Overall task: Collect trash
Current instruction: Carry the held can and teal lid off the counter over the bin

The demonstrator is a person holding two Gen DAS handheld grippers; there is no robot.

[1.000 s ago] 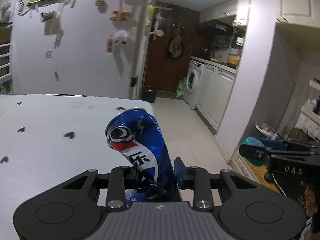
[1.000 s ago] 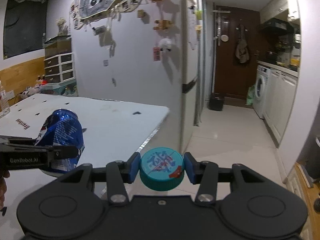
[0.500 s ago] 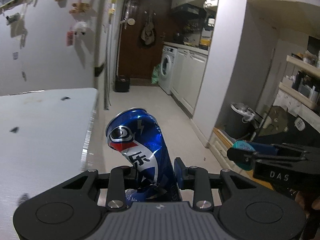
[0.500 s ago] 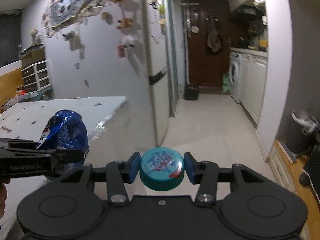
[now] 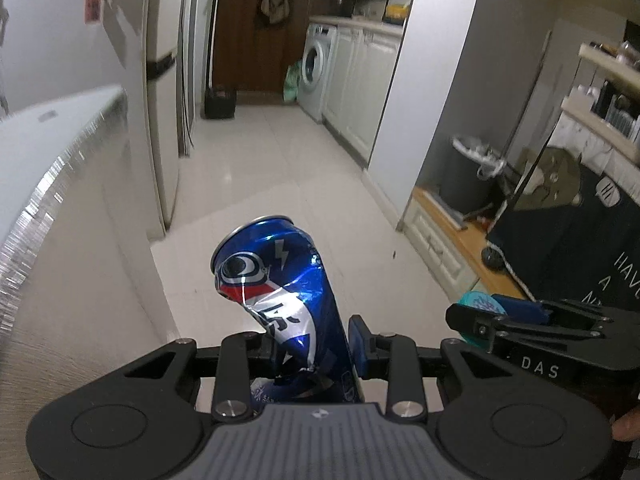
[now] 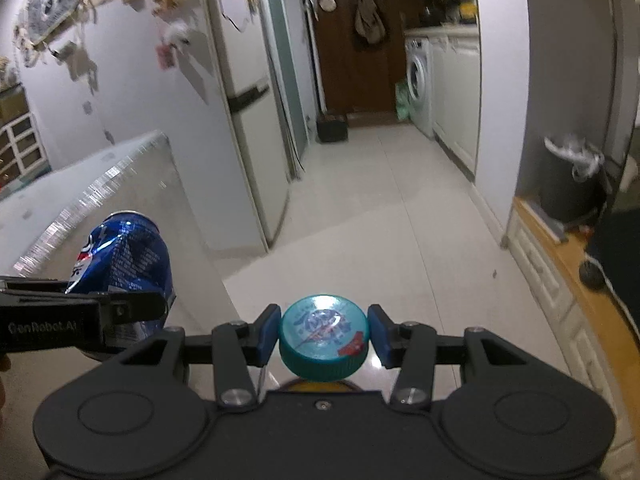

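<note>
Your left gripper (image 5: 310, 350) has its jaws clamped on a crushed blue soda can (image 5: 280, 300). The can stands roughly upright between the jaws, dented and creased around its middle, its rim tipped a little to the left. In the right wrist view the same can (image 6: 128, 256) shows at the lower left, with the left gripper (image 6: 132, 312) reaching in from the left edge.

Your right gripper (image 6: 323, 338) has its jaws closed on a teal bottle cap (image 6: 323, 334), one blue pad pressed against each side, the printed top facing the camera. Below the cap something yellow shows (too little is visible to say what it is). In the left wrist view this cap (image 5: 478, 304) peeks out at the tip of the right gripper (image 5: 480, 322), low on the right.

Both grippers hang over a pale tiled floor (image 6: 384, 220). The white surface (image 5: 52, 152) lies off to the left, blurred. Ahead, a corridor runs past a fridge (image 6: 248, 92) to a dark wooden door (image 6: 352, 40), with a washing machine (image 6: 418, 76) on the right. A dark bin with a white liner (image 6: 568, 176) stands in a nook at the right, well apart from both grippers.
</note>
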